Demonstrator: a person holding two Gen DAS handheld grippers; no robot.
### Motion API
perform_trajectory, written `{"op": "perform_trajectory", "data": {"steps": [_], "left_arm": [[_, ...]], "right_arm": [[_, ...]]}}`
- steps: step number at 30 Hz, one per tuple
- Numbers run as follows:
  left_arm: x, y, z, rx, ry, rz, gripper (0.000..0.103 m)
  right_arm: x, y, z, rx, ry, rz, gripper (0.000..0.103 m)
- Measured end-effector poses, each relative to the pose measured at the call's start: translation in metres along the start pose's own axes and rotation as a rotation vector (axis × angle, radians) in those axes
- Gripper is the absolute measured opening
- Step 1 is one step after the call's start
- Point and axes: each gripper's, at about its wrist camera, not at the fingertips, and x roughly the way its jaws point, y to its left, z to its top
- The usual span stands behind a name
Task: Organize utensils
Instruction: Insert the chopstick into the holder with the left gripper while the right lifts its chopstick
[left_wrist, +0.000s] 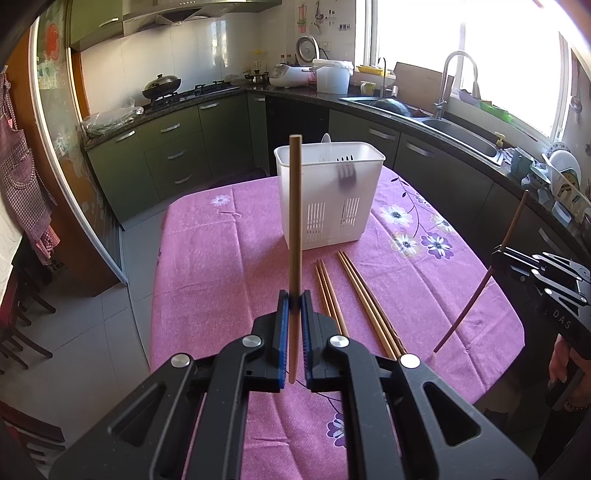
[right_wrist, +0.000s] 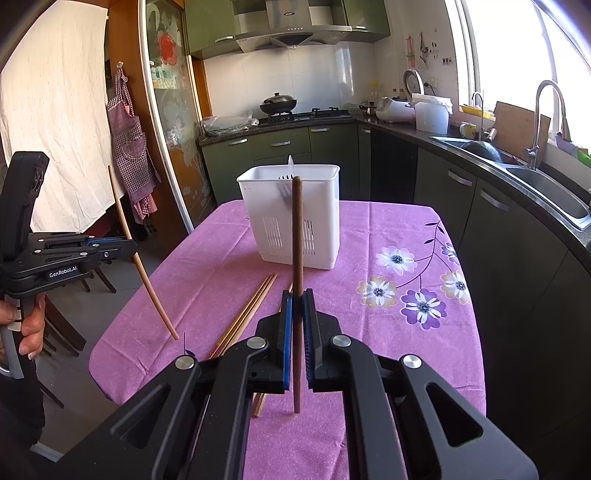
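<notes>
My left gripper (left_wrist: 294, 300) is shut on a light wooden chopstick (left_wrist: 295, 221) held upright above the table; it also shows in the right wrist view (right_wrist: 133, 254). My right gripper (right_wrist: 297, 300) is shut on a dark brown chopstick (right_wrist: 297, 240) held upright, which shows in the left wrist view (left_wrist: 491, 273) too. A white slotted utensil holder (left_wrist: 328, 192) (right_wrist: 295, 218) stands at the table's far end with a fork and a spoon inside. Two pairs of chopsticks (left_wrist: 351, 295) lie on the cloth in front of it, between the grippers.
The table carries a pink flowered cloth (left_wrist: 221, 266) (right_wrist: 388, 325). Kitchen counters with a sink (left_wrist: 461, 136) run along the right and back. Chairs (left_wrist: 22, 332) stand to the left of the table.
</notes>
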Motion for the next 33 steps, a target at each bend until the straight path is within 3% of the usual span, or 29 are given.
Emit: {"op": "perform_trajectory", "data": {"steps": [8,21,28,33], "left_arm": [[-0.013,-0.006,0.029,0.011,-0.036,-0.021,0.007],[-0.044,-0.017,0.147,0.013,-0.247,-0.046,0.007],[-0.013,-0.017,0.190,-0.006,-0.306,-0.015,0.007],[0.036,-0.014,0.199,-0.015,-0.249,0.000,0.007]], "right_arm": [[-0.004,-0.001,0.026,-0.023,-0.047,0.016,0.006],[-0.005,-0.007,0.126,-0.061,-0.183,0.045,0.006],[0.000,-0.007,0.157,-0.063,-0.213,0.058,0.006],[0.005,-0.009,0.169,-0.060,-0.223,0.057,0.006]]}}
